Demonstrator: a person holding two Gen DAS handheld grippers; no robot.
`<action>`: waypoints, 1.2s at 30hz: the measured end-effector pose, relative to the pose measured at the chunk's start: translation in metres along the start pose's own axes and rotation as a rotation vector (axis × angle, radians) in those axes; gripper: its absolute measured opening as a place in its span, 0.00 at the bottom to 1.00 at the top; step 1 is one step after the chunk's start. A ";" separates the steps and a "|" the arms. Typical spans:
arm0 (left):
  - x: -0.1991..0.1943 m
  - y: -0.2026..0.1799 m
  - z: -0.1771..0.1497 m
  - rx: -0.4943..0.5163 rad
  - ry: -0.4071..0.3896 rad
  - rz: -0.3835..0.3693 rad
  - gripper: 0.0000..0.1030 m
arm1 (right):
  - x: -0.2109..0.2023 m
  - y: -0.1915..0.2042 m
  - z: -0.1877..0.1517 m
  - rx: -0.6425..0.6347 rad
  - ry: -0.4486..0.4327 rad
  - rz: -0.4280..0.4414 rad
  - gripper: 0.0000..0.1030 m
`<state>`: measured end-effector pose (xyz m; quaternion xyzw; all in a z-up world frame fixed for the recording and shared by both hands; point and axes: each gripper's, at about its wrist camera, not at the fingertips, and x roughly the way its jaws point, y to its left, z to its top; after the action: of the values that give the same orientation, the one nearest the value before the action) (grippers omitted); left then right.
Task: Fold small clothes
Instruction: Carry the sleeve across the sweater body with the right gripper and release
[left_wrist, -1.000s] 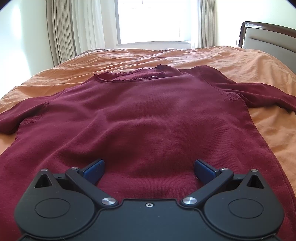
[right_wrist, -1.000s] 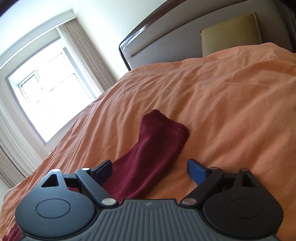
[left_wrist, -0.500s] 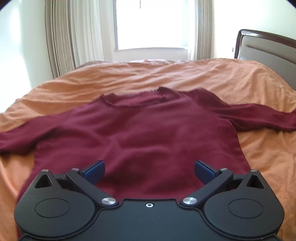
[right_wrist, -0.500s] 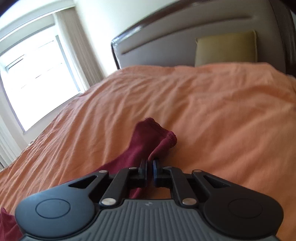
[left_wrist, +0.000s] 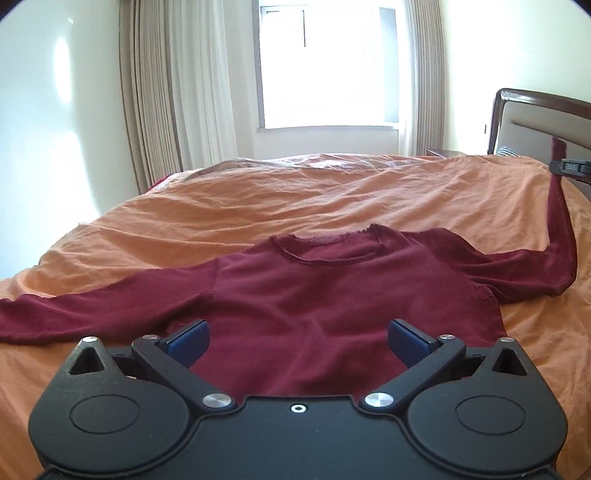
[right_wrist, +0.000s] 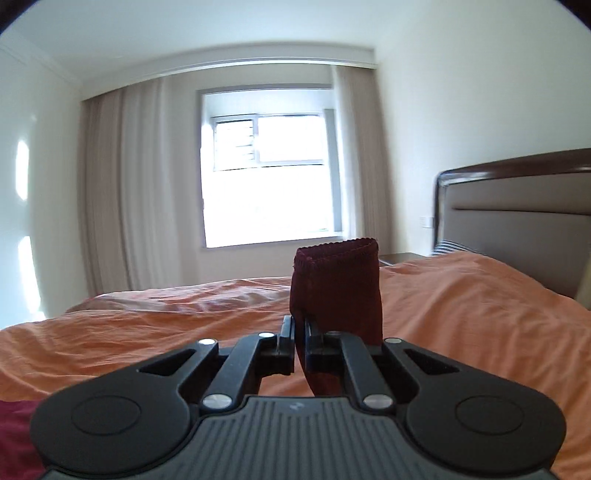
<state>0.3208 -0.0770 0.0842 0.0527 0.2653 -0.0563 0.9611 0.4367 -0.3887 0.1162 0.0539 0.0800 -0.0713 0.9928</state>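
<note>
A dark red, long-sleeved knit sweater (left_wrist: 332, 295) with a ribbed round neckline lies spread flat on the wide bed, on its rumpled orange cotton sheet (left_wrist: 258, 206), the collar at the far end and the hem nearest me. My left gripper (left_wrist: 297, 339) hovers over the near part of the sweater's body with its jaws wide apart and nothing between the blue pads (left_wrist: 188, 338). The sweater's left sleeve stretches flat out to the left edge of the bed, soft and slightly creased. The right sleeve (right_wrist: 338, 284) is lifted off the sheet: my right gripper (right_wrist: 300, 334) has its jaws pressed together on the cloth just below the cuff, so the stitched cuff edge stands upright beyond the jaws, and in the left wrist view the sleeve rises in a taut band at the far right to that gripper (left_wrist: 570, 167). The sheet is wrinkled in long low ridges across the far half of the bed, and it lies bare beyond the collar and to the right of the sweater. A padded grey-beige headboard with a dark polished wood frame (right_wrist: 517, 206) stands along the right side, with a striped pillow (right_wrist: 447, 246) just showing beside it. At the far end a bright window (right_wrist: 269, 184) sits between long pleated beige curtains (left_wrist: 155, 92) on a pale wall.
</note>
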 end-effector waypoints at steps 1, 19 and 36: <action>-0.005 0.005 0.002 -0.003 -0.015 0.012 1.00 | 0.004 0.024 0.002 -0.017 0.013 0.044 0.06; -0.012 0.089 -0.015 -0.105 0.016 0.171 1.00 | 0.010 0.248 -0.127 -0.410 0.235 0.387 0.06; 0.062 0.063 0.005 -0.174 -0.035 0.087 1.00 | -0.054 0.151 -0.123 -0.443 0.206 0.398 0.93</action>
<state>0.3843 -0.0202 0.0611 -0.0205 0.2498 0.0079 0.9680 0.3880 -0.2187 0.0187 -0.1424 0.1815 0.1493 0.9615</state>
